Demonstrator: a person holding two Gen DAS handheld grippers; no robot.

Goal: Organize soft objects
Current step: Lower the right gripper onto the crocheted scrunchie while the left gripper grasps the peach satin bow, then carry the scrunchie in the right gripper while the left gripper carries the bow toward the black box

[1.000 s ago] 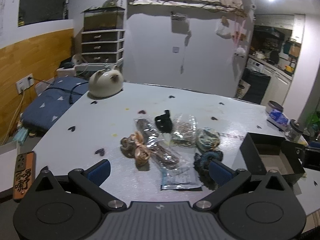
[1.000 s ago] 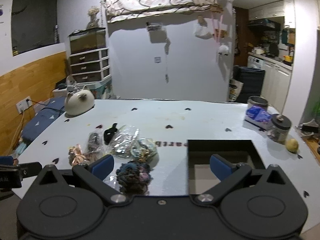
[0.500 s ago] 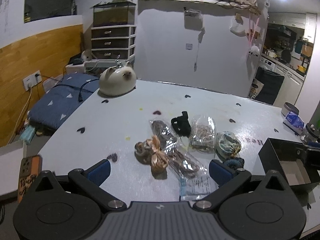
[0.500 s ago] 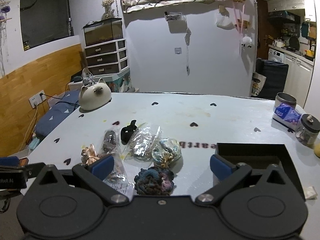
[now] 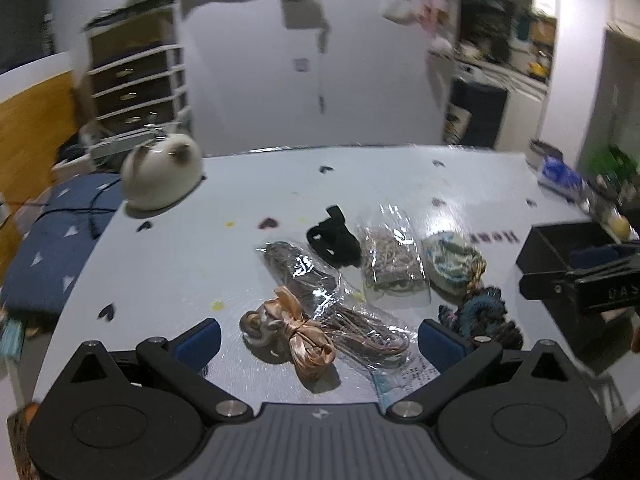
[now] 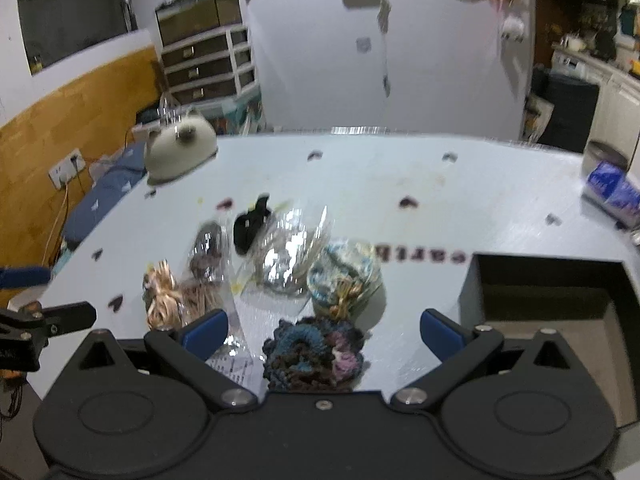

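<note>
Between both grippers' spread fingers (image 5: 198, 338), bagged scrunchies (image 5: 390, 258) crowd the table (image 5: 400, 184) beside a black box (image 6: 548, 280).

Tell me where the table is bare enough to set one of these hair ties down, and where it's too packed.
Bare: the wide stretch of table behind the pile, between the cat lamp and the blue pack; also the strip left of the ribbon bow, toward the edge. Crowded: the middle, where the bags and scrunchies touch or overlap, up to the black box.

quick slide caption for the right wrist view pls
Open right gripper above a dark scrunchie, bagged hair ties behind and an open black box to the right.
</note>
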